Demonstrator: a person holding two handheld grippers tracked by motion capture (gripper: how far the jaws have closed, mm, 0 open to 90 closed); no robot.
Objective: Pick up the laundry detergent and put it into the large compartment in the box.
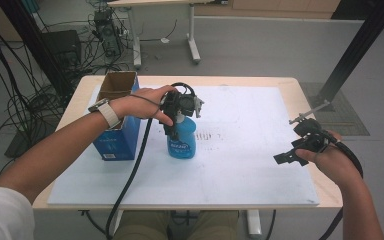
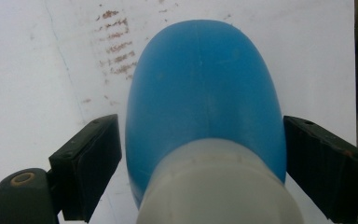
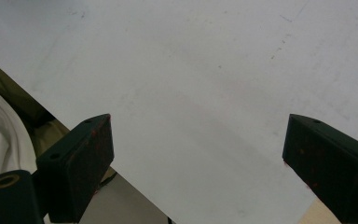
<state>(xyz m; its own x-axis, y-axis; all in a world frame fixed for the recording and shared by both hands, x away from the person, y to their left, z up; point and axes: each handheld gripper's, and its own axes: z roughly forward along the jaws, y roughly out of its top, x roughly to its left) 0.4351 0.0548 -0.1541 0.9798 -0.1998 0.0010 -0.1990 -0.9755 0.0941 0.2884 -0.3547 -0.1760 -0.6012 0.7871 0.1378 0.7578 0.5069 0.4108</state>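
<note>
Blue bottle (image 1: 182,140), worktop (image 1: 260,165) centre: left hand-held gripper (image 2: 200,154) straddles its neck, jaws not yet touching. Right hand-held gripper (image 3: 196,158), right edge: wide open, empty. Next: squeeze shut, lift.

A pale wooden table (image 1: 307,107) carries a large white rectangular board (image 1: 250,165) covering most of its top. Faint brown smudges (image 1: 211,135) mark the board near its middle. An open blue cardboard box (image 1: 117,137) with a brown inside stands upright on the board's left side. Beyond the table, tangled black cables (image 1: 17,95) lie on the grey floor (image 1: 260,50) at far left.
</note>
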